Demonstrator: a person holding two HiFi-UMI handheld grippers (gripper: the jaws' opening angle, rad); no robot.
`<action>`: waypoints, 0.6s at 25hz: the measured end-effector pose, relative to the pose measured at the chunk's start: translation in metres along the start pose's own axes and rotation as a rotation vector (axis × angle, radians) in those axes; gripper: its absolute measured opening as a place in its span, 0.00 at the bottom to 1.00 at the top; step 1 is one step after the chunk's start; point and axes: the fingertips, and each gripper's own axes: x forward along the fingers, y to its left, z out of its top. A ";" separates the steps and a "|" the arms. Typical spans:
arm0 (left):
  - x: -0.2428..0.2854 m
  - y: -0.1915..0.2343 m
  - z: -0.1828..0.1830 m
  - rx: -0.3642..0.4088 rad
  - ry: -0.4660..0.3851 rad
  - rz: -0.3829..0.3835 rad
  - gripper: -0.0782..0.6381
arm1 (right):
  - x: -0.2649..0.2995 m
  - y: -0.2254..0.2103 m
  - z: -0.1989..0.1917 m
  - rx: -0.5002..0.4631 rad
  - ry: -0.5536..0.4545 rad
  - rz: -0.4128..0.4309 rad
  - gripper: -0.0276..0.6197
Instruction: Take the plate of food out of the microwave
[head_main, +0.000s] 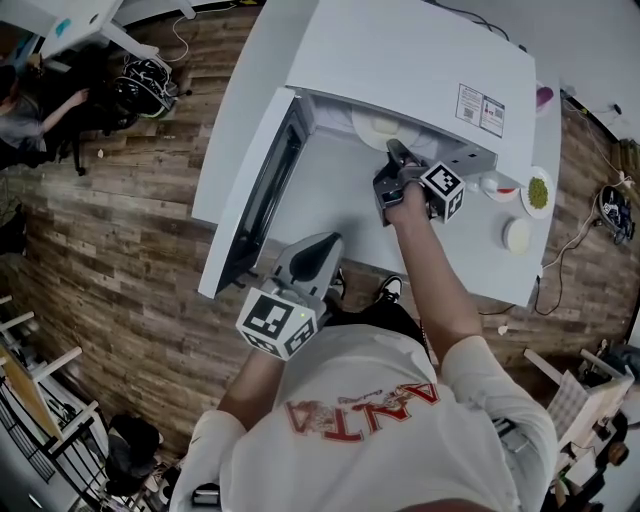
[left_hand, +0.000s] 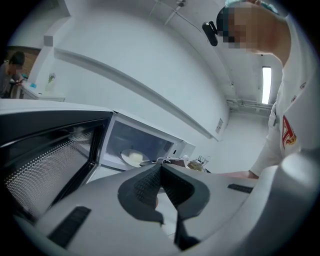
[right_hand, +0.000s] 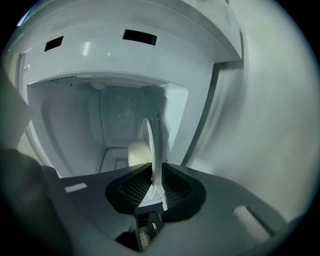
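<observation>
Looks partway through: has the microwave (head_main: 420, 60) standing with its door (head_main: 262, 195) swung wide, so counts the opening as done, yet shows the plate (right_hand: 150, 145) inside the cavity, with a pale lump of food (right_hand: 137, 153) on it. Leaves the whole carry undone: gripping firmly, drawing out through the opening, setting down somewhere outside. Reaches into the cavity mouth with the right claw (right_hand: 152, 175), straddling the plate's near rim, seen edge-on from there, one pad on each side. Has those jaws only narrowly apart, close against the rim but, going by a thin dark gap on one side, not clamped on it; reads as a loose hold at best. Has the left claw (left_hand: 160, 169) well back from the plate, outside the cavity near the door's free edge, jaws closed together on nothing. Calls, probably, for a firm squeeze on the rim before any pull, lest the plate tip and shed the food.
</observation>
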 end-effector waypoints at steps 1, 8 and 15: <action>0.000 -0.001 0.000 0.003 0.002 0.001 0.12 | -0.001 0.001 0.000 -0.010 -0.003 0.007 0.12; 0.003 -0.010 -0.003 0.011 0.011 -0.005 0.12 | -0.014 0.008 -0.004 -0.022 0.011 0.080 0.07; 0.008 -0.027 -0.007 0.016 0.011 -0.013 0.12 | -0.042 0.020 -0.022 -0.075 0.099 0.141 0.07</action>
